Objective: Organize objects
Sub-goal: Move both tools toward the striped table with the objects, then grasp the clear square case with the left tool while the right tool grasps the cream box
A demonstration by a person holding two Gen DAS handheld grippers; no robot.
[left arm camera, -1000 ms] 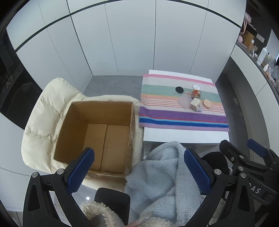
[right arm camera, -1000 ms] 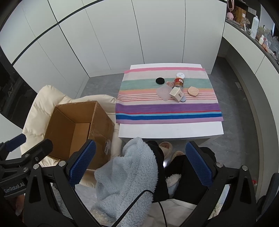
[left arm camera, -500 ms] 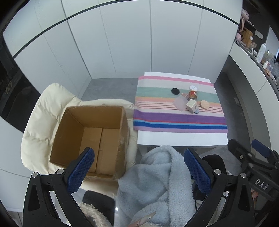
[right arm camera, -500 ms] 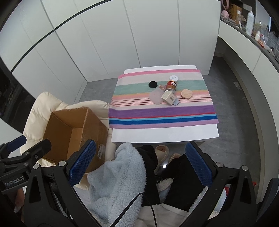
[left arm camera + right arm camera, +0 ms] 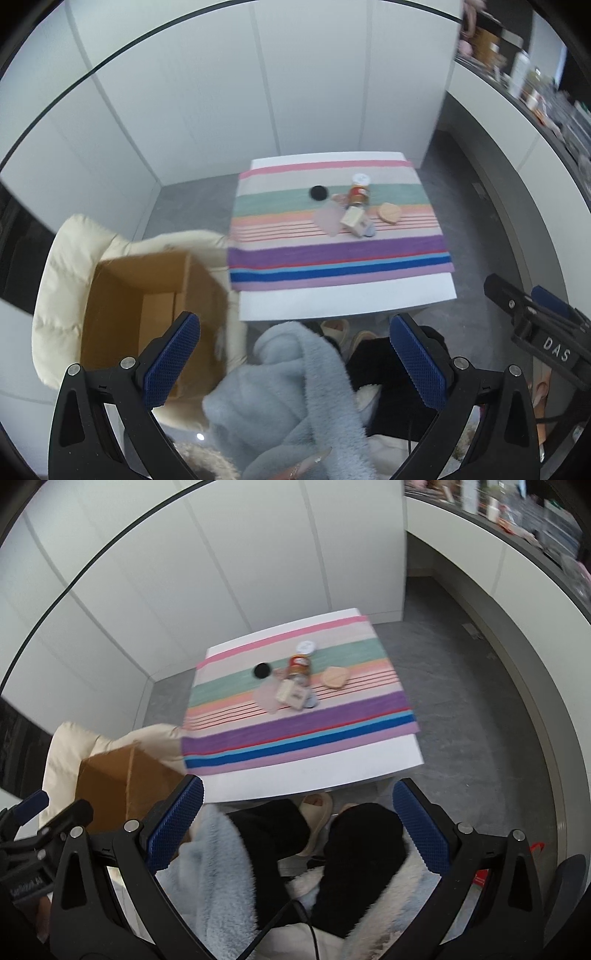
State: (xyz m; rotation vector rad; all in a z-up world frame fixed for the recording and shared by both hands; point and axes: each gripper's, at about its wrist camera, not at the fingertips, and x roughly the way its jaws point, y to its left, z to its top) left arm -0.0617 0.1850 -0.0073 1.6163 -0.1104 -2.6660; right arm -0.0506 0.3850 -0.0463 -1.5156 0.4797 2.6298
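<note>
Overhead, both grippers (image 5: 295, 362) (image 5: 297, 827) apparently agape, empty

White cabinet panels (image 5: 258, 92) fill the upper half of the frame. A grey floor (image 5: 461, 701) spreads right of centre. A cream padded chair (image 5: 70, 266) sits at left. Pale blue fleece (image 5: 280, 387) bunches at the bottom centre, beige slippers (image 5: 317, 812) just above it. A cluttered counter (image 5: 535, 85) runs along the upper right, blurred.
</note>
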